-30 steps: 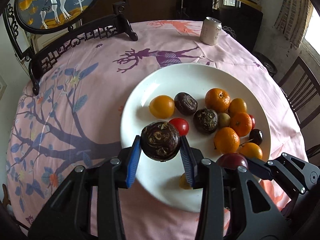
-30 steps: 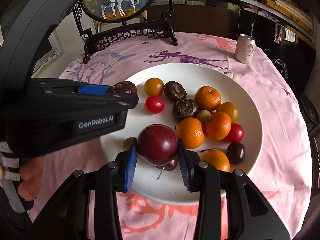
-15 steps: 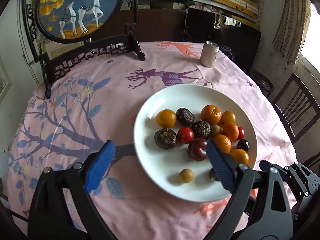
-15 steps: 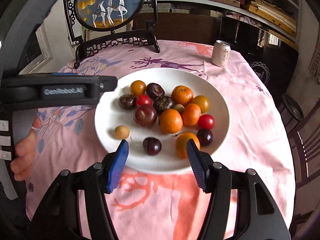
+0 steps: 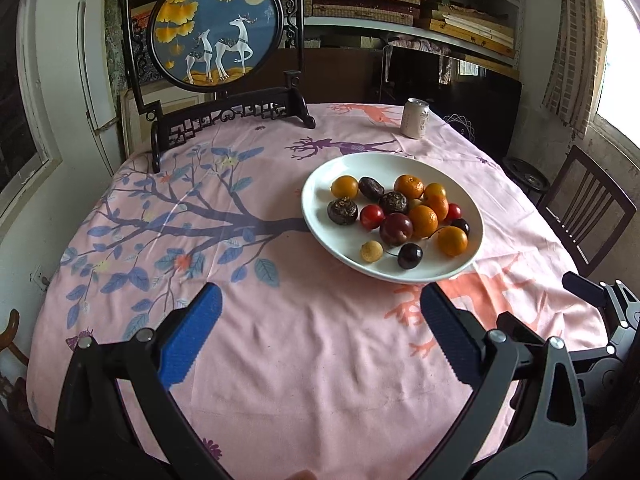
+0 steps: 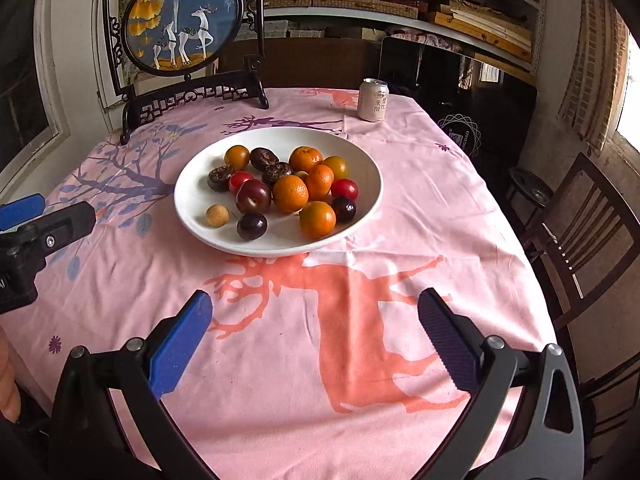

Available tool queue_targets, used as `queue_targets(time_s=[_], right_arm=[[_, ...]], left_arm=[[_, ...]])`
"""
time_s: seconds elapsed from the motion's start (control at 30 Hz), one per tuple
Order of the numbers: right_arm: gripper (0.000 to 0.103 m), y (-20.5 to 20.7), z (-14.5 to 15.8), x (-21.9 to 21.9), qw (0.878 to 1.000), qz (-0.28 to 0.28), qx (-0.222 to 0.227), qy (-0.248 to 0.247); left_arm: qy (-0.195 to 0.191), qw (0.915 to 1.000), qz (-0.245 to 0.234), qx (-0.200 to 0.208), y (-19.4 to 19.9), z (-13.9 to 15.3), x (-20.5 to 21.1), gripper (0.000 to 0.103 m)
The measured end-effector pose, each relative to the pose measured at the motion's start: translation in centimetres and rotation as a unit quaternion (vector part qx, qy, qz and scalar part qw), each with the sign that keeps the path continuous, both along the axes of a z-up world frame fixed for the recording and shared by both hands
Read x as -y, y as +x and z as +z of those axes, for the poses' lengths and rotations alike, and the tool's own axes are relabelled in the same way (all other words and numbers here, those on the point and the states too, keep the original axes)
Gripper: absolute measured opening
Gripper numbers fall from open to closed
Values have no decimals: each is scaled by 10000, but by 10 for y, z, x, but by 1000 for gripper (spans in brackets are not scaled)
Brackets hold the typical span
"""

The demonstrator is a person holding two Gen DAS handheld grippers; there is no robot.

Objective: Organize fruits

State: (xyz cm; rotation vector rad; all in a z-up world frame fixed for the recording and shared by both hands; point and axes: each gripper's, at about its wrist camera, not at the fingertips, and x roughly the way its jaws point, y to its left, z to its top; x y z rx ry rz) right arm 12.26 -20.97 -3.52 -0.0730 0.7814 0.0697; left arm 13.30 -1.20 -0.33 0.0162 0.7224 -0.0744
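A white plate [image 5: 320,184] [image 6: 192,200] on the pink tablecloth holds several fruits: oranges, dark passion fruits, red tomatoes, dark cherries, a small yellow fruit. The dark wrinkled fruit [image 5: 342,211] [image 6: 221,178] lies at the plate's left. The red plum [image 5: 396,229] [image 6: 253,195] lies in the middle. My left gripper [image 5: 320,332] is open and empty, above the cloth near the table's front, short of the plate. My right gripper [image 6: 316,332] is open and empty, also near the front edge. The left gripper also shows at the left edge of the right wrist view [image 6: 44,220].
A drink can [image 5: 416,118] [image 6: 373,100] stands at the far side of the table. A round deer picture on a black carved stand [image 5: 216,24] [image 6: 182,24] stands at the back left. A dark wooden chair [image 5: 588,208] [image 6: 580,232] is at the right.
Both grippers opened: the left let go of the dark wrinkled fruit, the right of the red plum, both onto the plate. Both grippers then drew back toward the table's front edge.
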Motion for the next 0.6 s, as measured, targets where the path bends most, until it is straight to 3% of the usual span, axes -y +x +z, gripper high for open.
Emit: queue_targets(time_s=[0.6], right_arm=[[102,-19,13,-5,9999,58,121,82]], left_arm=[[14,10000,-73,29,-17,3,2,101]])
